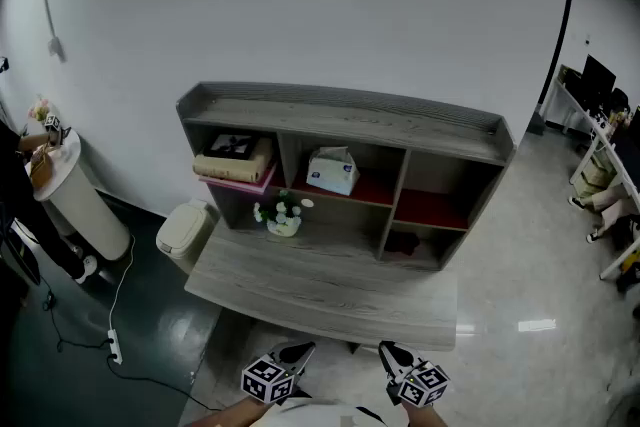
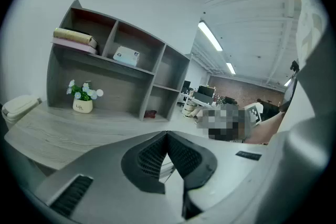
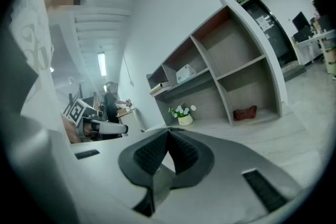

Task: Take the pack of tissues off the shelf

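Not begun | pack of tissues [image 1: 333,169] in shelf [image 1: 350,115] upper middle bay | your left gripper [image 1: 299,350], right gripper [image 1: 386,349]: closed, empty

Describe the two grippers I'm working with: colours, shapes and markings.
The left gripper and right gripper look alike. Both have light grey moulded bodies with black ribbed pads that taper to a point. Dark slots are set into each body. Each gripper carries a cube with black-and-white square markers. No cables show. The person wears a white top.
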`<state>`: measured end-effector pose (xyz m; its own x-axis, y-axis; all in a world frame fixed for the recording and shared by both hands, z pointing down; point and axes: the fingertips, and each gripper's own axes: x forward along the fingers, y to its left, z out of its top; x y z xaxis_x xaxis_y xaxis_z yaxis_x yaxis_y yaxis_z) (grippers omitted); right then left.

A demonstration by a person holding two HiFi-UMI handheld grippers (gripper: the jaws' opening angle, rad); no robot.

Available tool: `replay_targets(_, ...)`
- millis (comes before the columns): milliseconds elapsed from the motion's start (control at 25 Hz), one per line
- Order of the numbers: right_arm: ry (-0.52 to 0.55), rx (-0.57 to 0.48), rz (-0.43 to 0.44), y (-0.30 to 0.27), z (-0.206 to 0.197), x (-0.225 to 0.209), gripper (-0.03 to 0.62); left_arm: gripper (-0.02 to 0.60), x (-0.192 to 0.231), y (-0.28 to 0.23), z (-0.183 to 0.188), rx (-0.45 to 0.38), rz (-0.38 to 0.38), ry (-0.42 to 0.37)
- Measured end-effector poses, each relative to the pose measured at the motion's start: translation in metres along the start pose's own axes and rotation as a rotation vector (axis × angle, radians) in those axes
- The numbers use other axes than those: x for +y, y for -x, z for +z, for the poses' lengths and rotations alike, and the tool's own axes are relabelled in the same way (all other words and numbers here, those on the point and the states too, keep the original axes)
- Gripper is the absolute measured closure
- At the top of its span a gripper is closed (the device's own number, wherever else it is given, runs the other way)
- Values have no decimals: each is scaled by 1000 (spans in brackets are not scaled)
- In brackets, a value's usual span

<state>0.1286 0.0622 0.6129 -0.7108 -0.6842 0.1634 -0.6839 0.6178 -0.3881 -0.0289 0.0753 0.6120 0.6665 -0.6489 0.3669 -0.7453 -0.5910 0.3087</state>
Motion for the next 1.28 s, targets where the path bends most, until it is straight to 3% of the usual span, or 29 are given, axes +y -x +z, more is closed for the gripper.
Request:
replay_targets(440, 20, 16, 7, -10, -2, 36, 591, 578, 16, 35, -1, -15, 17, 13)
replay_targets(1280, 4, 6, -103, -16, -13, 60, 589, 578, 35, 60, -6, -21, -42, 17)
